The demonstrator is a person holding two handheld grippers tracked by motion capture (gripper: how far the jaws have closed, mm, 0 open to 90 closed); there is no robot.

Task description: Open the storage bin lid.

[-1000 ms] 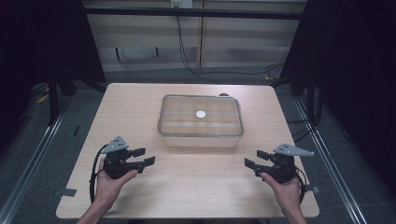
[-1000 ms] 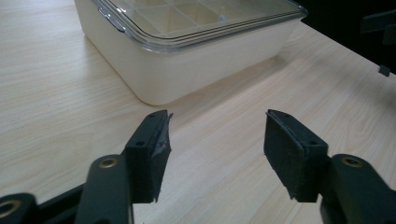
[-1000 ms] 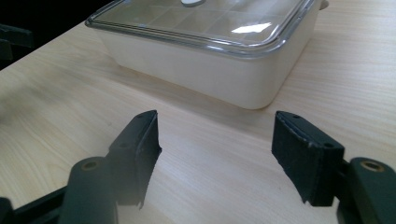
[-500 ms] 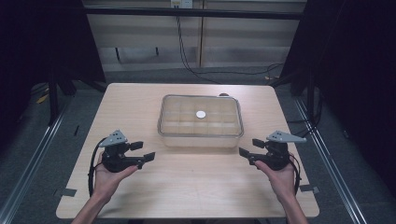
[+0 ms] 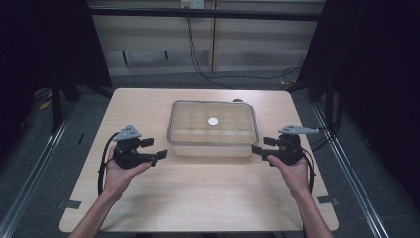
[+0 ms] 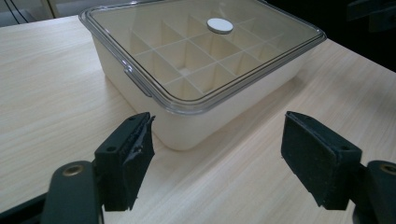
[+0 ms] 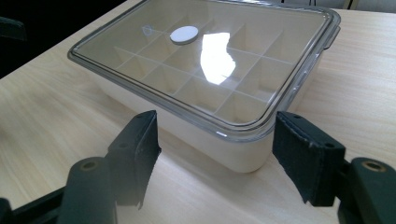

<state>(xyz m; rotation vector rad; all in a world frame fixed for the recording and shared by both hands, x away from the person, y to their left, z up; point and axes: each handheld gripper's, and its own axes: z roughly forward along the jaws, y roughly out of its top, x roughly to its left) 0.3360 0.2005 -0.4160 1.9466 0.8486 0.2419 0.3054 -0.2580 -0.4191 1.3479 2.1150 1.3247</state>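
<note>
**Tongs flank the lidded box**

Both tongs stand wide with nothing between their pads: the left tongs (image 5: 157,150), whose jaws have just been opening, and the right tongs (image 5: 258,147). Between them, at mid-worktop, sits the cream rectangular plastic compartment box (image 5: 213,130) under its clear lid, a white round disc (image 5: 213,121) on top. Each pair points at a near corner, close but apart. The pale wooden worktop (image 5: 198,193) carries it all.

A lab-like recording bay: a bare wooden table (image 5: 198,198) stands between dark curtains (image 5: 376,74), metal frame rails (image 5: 346,168) run alongside, and cables (image 5: 198,54) trail over grey floor.
</note>
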